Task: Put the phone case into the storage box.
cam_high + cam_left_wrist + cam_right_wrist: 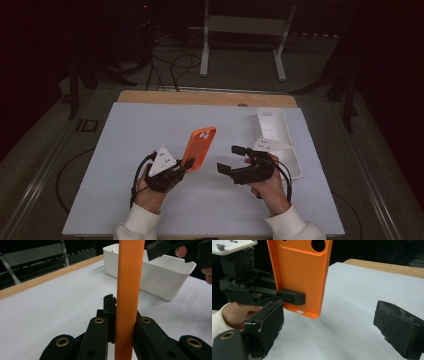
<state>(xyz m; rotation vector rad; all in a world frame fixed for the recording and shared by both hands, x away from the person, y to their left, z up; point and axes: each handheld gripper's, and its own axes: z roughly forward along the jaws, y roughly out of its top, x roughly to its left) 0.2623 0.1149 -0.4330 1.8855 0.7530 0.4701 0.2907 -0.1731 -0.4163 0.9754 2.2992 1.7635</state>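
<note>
An orange phone case [199, 147] is held up above the white mat, its camera cut-outs at the far end. My left gripper [186, 164] is shut on the case's near end; in the left gripper view the case [128, 290] stands edge-on between the two black jaws. In the right gripper view the case [299, 272] shows its inner face, pinched by the left gripper [292, 297]. My right gripper [234, 158] stands open to the right of the case, a gap away, with nothing between its pads [398, 332].
A white rectangular tray [278, 135] lies on the mat behind the right hand, at the right edge [160, 277]. The white mat [150, 130] covers a wooden table [200, 97]. A metal stand [245, 30] and cables are on the floor beyond.
</note>
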